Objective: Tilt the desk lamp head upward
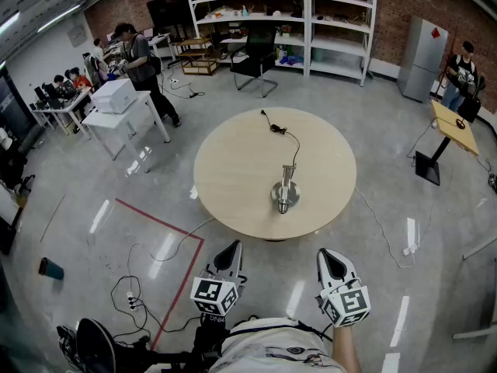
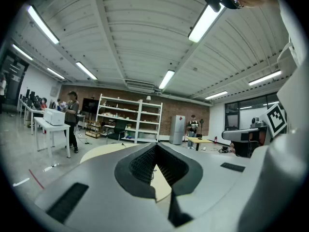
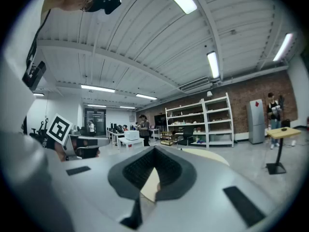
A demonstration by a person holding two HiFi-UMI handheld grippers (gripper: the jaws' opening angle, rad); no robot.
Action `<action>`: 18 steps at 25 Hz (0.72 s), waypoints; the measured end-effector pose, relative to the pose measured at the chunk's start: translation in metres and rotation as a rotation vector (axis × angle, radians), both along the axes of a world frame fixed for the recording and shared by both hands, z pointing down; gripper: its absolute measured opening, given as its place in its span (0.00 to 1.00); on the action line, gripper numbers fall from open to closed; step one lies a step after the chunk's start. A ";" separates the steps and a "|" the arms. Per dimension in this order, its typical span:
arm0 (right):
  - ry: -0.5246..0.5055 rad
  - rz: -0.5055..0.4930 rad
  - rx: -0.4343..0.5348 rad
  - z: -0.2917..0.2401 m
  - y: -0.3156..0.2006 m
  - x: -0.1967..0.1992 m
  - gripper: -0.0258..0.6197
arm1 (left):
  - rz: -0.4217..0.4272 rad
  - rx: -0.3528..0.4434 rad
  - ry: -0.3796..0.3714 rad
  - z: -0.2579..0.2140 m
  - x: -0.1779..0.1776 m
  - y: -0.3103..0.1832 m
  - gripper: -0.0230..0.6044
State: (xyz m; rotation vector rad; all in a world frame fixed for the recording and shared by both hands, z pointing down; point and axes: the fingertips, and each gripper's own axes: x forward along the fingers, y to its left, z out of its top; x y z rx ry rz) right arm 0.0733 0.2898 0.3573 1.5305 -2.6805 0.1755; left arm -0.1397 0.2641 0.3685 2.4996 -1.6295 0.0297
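Both tools are clenched and empty: the left gripper [image 1: 231,253] and the right gripper [image 1: 332,261] each show jaws pressed together with nothing between them. Directly ahead of both, well apart from them, stands a round table [image 1: 233,169] with a pale wood-tone top. The desk lamp [image 1: 286,191], silver, sits on the table's near half, roughly in line with the gap between the grippers. Its black cable [image 1: 289,136] runs away toward the far edge. The floor [image 1: 101,177] is polished grey, with a red tape line [image 1: 159,221] to the left of the left gripper. Beyond the table are white shelving [image 1: 279,18] and a brick wall [image 1: 396,10]. Ahead and to the right stands a grey cabinet [image 1: 422,57] bearing a red sticker [image 1: 436,33], its print too small to read. Each marker cube [image 1: 213,294] carries black-and-white square codes.
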 end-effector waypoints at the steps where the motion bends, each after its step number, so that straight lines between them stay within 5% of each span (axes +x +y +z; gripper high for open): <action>1: -0.001 -0.001 0.000 -0.002 0.001 0.002 0.05 | 0.000 0.000 0.000 -0.002 0.002 0.001 0.04; 18: -0.044 0.010 -0.006 -0.004 0.000 0.028 0.05 | 0.010 -0.007 -0.006 -0.006 0.033 0.004 0.04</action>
